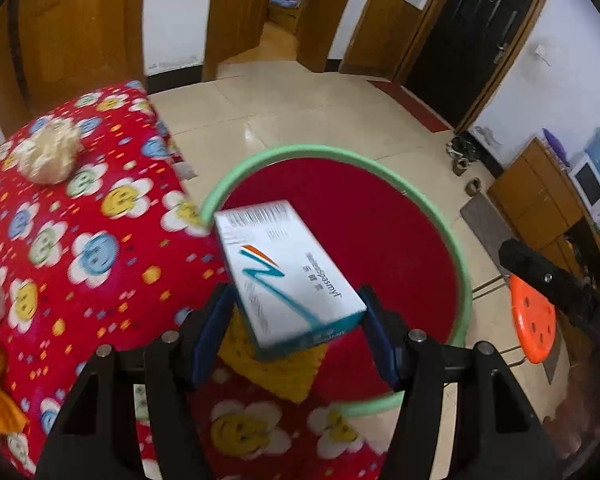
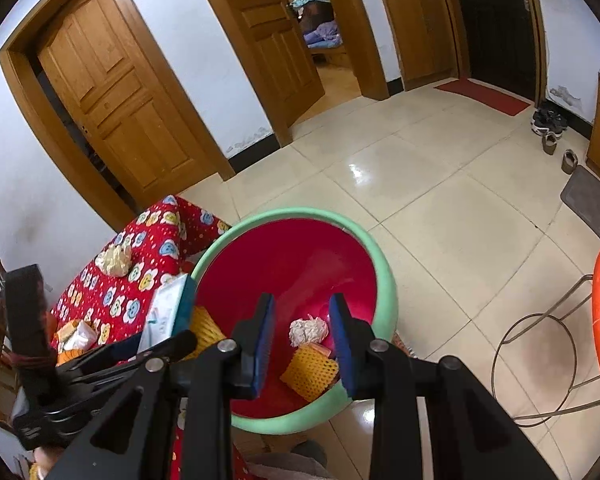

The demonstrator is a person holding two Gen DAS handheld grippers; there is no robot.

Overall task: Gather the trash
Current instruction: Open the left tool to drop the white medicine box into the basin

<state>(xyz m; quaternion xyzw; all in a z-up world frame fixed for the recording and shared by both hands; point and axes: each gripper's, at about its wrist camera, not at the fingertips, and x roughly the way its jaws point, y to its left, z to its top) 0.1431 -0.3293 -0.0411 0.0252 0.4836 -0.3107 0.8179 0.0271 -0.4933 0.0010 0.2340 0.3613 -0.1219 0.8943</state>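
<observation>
Carrying a box [image 1: 288, 276] toward the bin is the step in hand, as I judge it; through the left wrist camera, the left claw [image 1: 296, 326] is clenched on the near end of this white-and-teal carton, one blue pad on each side, the box jutting forward and up from the claw; ahead of and below the claw lies the red bin [image 1: 456, 248] with its green rim; a yellow mesh sleeve [image 1: 276, 372] shows just beneath the box; to the claw's left spreads the worktop [image 1: 100, 248] under a red flowered cloth, with a crumpled paper wad [image 1: 48, 152] far forward-left on it, well apart from the claw; the picture is blurred, so the claw is likely moving.

Through the right wrist camera, the right claw [image 2: 302, 348] hangs released and empty above the bin [image 2: 384, 280], its pads well apart; below and between them sit a paper ball [image 2: 308, 330] and a piece of yellow mesh [image 2: 312, 372] on the bin floor; the box [image 2: 170, 312] shows to this claw's left, at the bin's rim.

Next, I judge, the left claw needs to bring the box fully over the red opening, then let go; the wad on the worktop remains to be gathered.
</observation>
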